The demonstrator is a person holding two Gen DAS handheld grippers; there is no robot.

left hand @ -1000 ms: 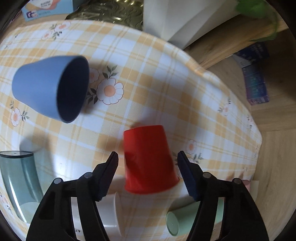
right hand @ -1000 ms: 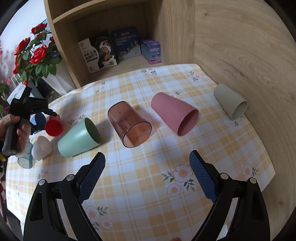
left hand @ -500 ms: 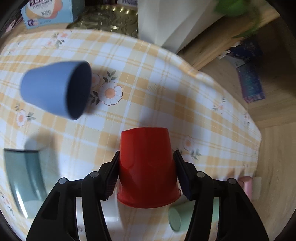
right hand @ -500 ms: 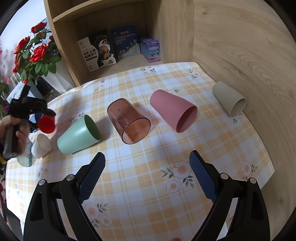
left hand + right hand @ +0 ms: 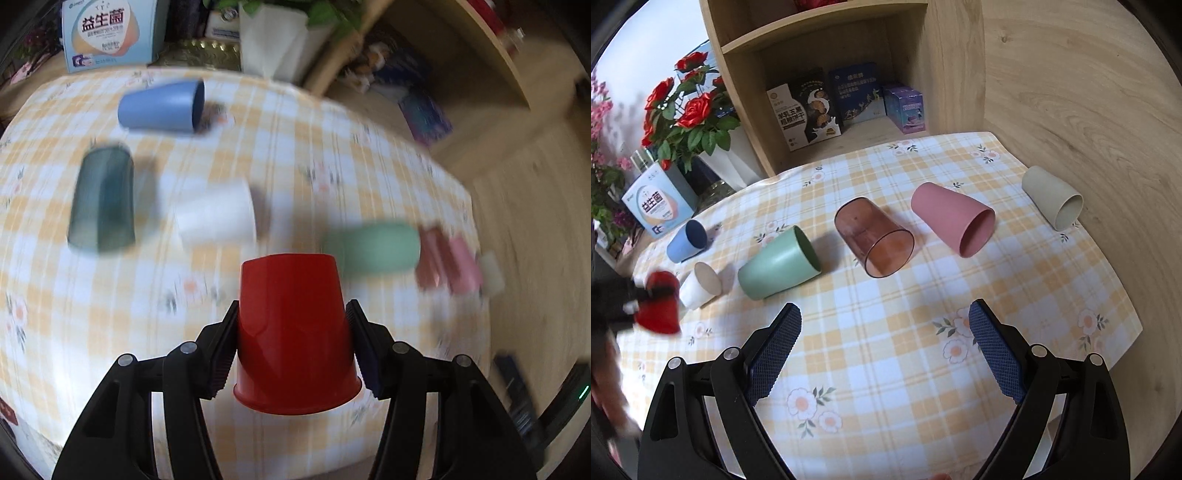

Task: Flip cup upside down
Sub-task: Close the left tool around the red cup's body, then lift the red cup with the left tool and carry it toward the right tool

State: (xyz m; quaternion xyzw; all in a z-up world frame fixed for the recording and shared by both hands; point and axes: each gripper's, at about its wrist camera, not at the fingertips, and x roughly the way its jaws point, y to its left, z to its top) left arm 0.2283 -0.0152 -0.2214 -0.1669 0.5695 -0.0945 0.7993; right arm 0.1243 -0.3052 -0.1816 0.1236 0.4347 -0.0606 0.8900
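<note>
left gripper point(image 5: 291, 343) pinches our red cup point(image 5: 293, 332) | right gripper point(image 5: 884, 354) spread, idle | risk: we clip white cup point(image 5: 218, 218) at 11 o'clock on set-down

Lying on their sides across yellow checked floral tablecloth point(image 5: 894, 332): blue cup point(image 5: 685, 240), white cup point(image 5: 700, 285), green cup point(image 5: 777, 264), clear brown tumbler point(image 5: 873, 242), pink cup point(image 5: 951, 219), beige cup point(image 5: 1052, 197). Behind, red artificial roses point(image 5: 683, 110).

Red cup point(image 5: 293, 332) now lifted, clamped.
</note>
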